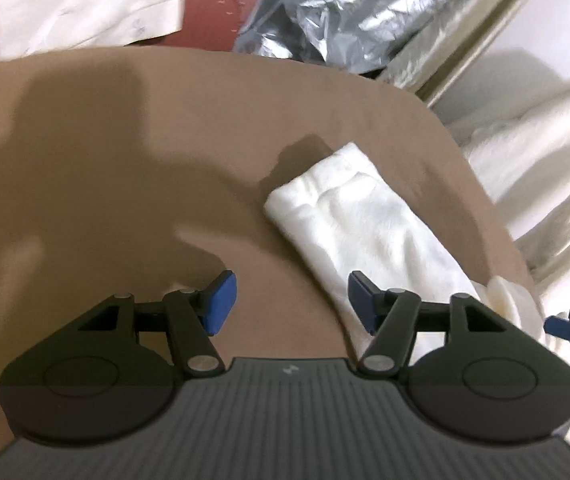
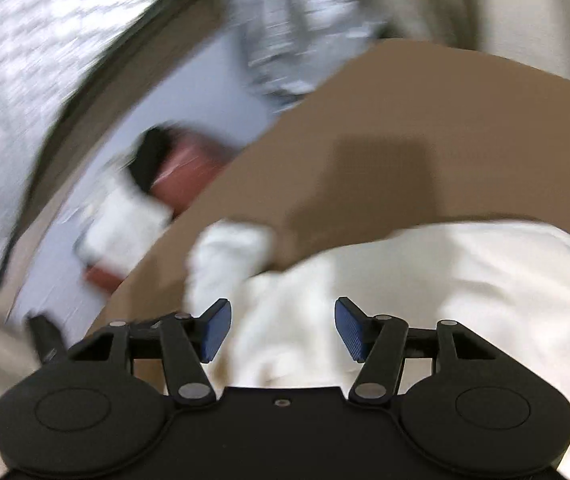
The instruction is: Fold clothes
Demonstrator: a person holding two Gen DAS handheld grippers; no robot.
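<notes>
- Brown table (image 1: pixel 165 152): fills most of the left wrist view; rounded far corner at upper right; a broad shadow covers its left half. In the right wrist view the same surface (image 2: pixel 425 128) runs from centre to upper right, heavily blurred
- White garment (image 1: pixel 365 216): lies on the right part of the table as a long folded strip, running from the middle of the surface toward the near right edge, where it bunches into looser folds. In the right wrist view the cloth (image 2: pixel 425 280) spreads wide across the lower half, directly ahead of the fingers, with a narrower folded end toward the left
- Silver foil sheet (image 1: pixel 345 12): crumpled, beyond the far edge of the table
- Red seat (image 1: pixel 213 4): behind the table at upper left, partly covered by a white cloth (image 1: pixel 85 0)
- Left gripper (image 1: pixel 291 304): jaws spread wide, nothing between the blue pads (image 1: pixel 221 304); positioned over bare table just left of the garment; the right pad overlaps the garment edge in this view, contact cannot be determined
- Right gripper (image 2: pixel 283 330): jaws spread wide, holding nothing; garment lies below and between the pads (image 2: pixel 217 332); contact cannot be determined owing to blur. Its blue tip (image 1: pixel 565 328) appears at the right edge of the left wrist view, beside the bunched end
</notes>
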